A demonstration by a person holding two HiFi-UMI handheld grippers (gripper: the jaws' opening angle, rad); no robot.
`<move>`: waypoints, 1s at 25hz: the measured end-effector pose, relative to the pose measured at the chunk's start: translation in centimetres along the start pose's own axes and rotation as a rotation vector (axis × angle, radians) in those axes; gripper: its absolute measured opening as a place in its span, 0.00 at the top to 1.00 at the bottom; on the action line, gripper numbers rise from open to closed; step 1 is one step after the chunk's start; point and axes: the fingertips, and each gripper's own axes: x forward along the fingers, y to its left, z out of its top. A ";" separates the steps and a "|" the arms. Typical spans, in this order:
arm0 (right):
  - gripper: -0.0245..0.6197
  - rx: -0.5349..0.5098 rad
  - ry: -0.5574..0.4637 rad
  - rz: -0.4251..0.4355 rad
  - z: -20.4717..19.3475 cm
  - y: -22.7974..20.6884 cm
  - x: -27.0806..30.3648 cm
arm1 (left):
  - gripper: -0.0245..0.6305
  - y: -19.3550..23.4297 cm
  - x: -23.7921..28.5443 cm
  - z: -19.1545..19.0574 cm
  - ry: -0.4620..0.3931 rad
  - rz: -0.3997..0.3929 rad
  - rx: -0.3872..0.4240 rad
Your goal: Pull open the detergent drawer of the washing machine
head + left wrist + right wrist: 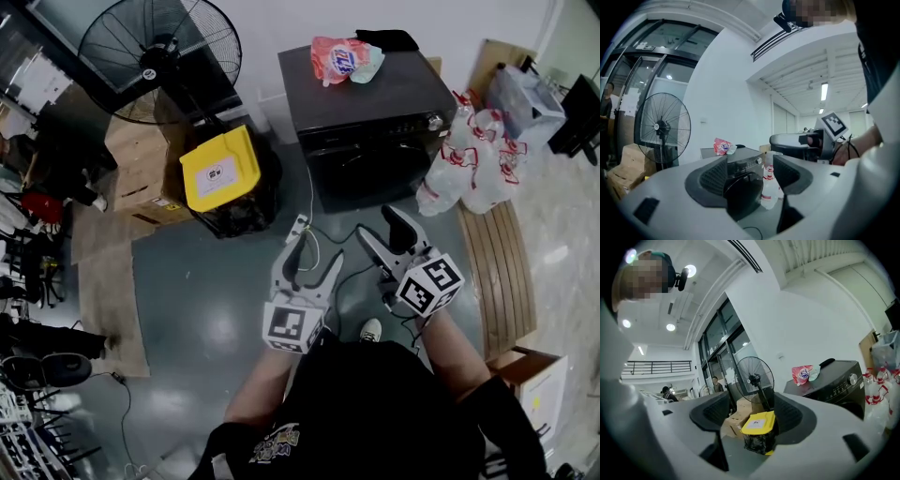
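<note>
In the head view the washing machine's (pixel 367 103) detergent drawer was too small to pick out on its dark front. The left gripper's (pixel 750 174) jaws covered the edges of its door (pixel 743 193), and the right gripper (pixel 750 417) hid the standing fan's (pixel 753 376) base.

I am looking down at a grey floor (pixel 206 309) that is carrying the black washing machine (pixel 370 122) by its far edge, a yellow-lidded bin (pixel 221 169) and cardboard boxes (pixel 141 173) left of it, clear bags (pixel 469 164) touching its right side, and a white cable (pixel 309 202) trailing in front.
</note>
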 end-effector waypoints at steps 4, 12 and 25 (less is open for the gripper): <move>0.48 0.033 -0.009 -0.021 -0.5 0.1 1.8 | 0.53 2.1 -0.2 0.0 0.001 -0.015 -0.008; 0.47 0.069 -0.013 -0.065 -1.8 1.3 6.1 | 0.53 7.2 -1.0 0.1 -0.001 -0.049 -0.014; 0.45 0.173 -0.042 -0.143 -4.5 2.9 13.2 | 0.52 14.9 -2.1 -0.9 -0.003 -0.126 0.006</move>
